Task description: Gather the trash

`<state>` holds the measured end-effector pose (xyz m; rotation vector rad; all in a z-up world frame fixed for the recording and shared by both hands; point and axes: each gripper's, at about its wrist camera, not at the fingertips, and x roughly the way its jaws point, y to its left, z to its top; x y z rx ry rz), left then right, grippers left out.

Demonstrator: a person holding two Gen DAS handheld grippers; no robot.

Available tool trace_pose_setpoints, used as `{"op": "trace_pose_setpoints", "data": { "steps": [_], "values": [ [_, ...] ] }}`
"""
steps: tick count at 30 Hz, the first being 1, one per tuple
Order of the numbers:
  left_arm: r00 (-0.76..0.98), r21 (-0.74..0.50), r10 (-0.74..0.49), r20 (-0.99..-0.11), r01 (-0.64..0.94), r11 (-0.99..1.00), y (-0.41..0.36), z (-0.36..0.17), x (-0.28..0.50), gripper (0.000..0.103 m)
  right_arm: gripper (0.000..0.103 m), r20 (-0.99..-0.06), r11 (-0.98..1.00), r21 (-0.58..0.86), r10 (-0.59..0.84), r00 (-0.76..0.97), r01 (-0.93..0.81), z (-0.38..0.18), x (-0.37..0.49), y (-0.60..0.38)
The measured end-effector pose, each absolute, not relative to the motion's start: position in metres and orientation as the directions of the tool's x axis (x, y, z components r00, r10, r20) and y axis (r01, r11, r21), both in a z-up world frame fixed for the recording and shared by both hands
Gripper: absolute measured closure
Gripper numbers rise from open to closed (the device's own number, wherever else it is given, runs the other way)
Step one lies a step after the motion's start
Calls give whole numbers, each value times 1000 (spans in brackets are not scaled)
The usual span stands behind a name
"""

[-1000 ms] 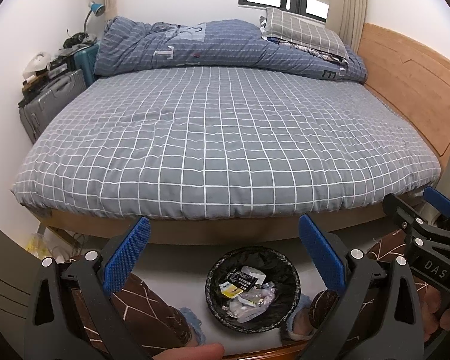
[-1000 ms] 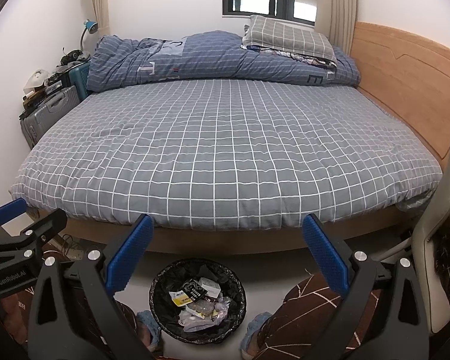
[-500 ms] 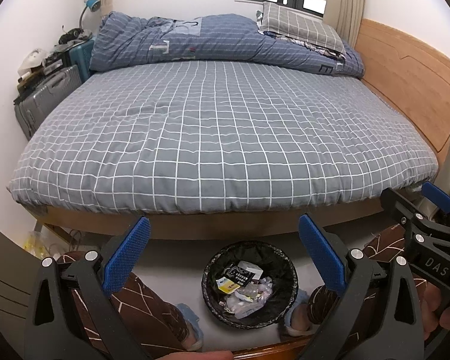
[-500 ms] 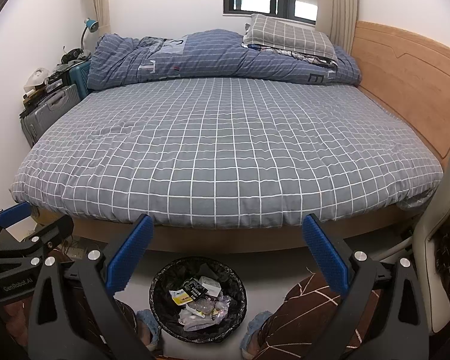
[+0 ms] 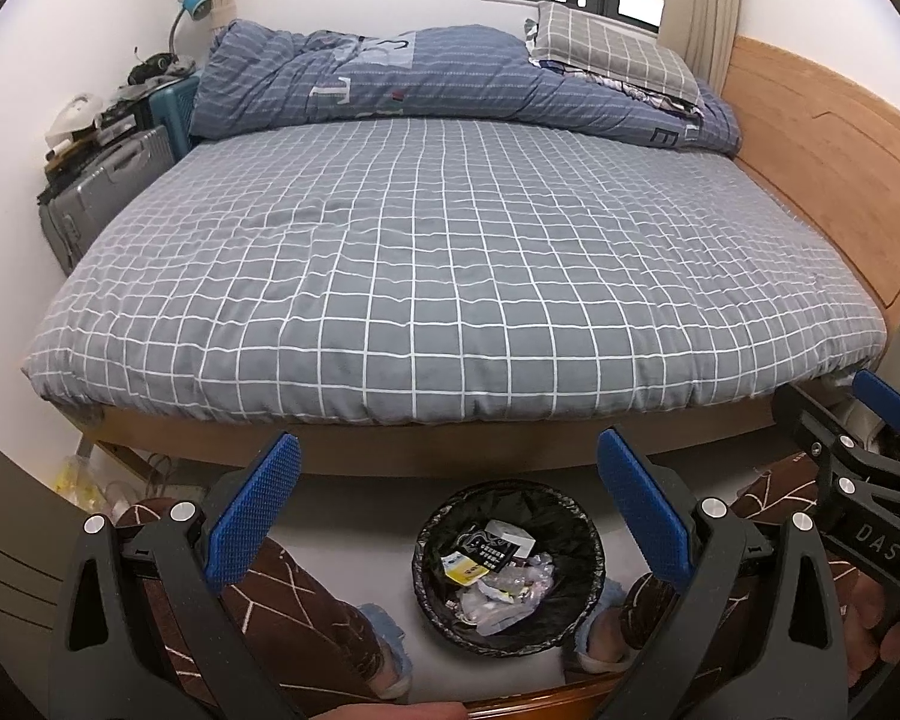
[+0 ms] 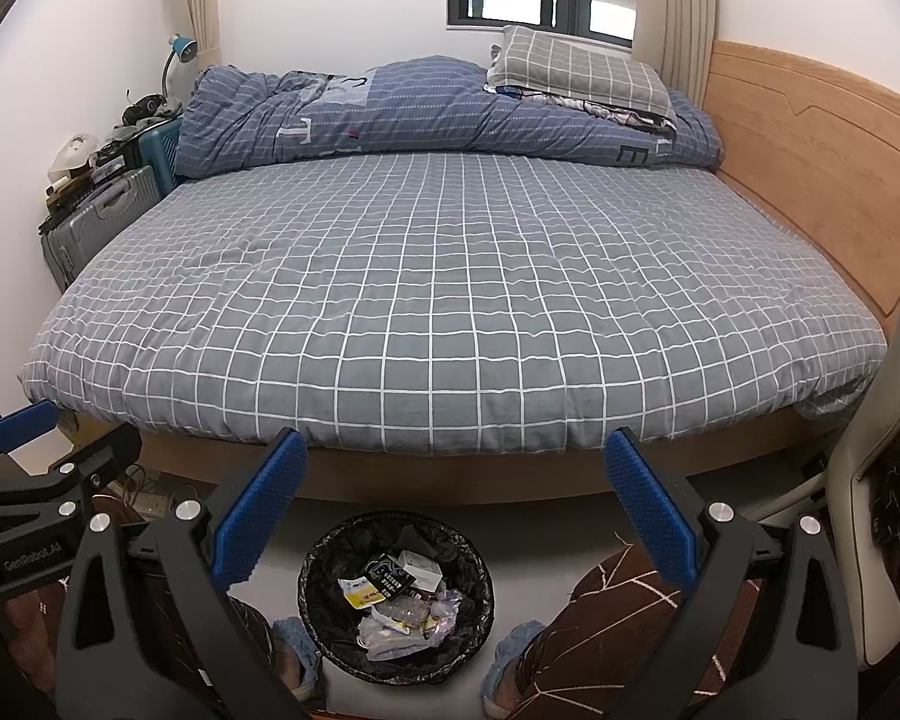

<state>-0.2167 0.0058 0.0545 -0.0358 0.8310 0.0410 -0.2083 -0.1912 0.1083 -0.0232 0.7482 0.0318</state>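
The person sits with the trash bin point(image 6: 396, 597) on the floor between their feet, within easy reach, and both the left gripper point(image 5: 450, 501) and right gripper point(image 6: 453, 504) gape wide, holding nothing. Wrappers and crumpled plastic point(image 6: 402, 606) lie inside its black liner. Beyond, the checked bed point(image 6: 450, 300) looks bare of litter, and compared with a second ago the left camera has tilted slightly higher.

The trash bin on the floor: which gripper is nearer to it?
Neither clearly. The trash bin sits between the person's feet; the left gripper is up and to its left, the right gripper up and to its right, both open and empty.
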Motion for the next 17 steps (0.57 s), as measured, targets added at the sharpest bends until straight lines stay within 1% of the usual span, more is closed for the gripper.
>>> {"op": "trace_pose_setpoints", "data": {
  "steps": [17],
  "values": [
    [672,-46,-5,-741,-43,998,8,54,-217,6,7,-681,999,-11,21,732,-38,108,-208,-191]
  ]
}}
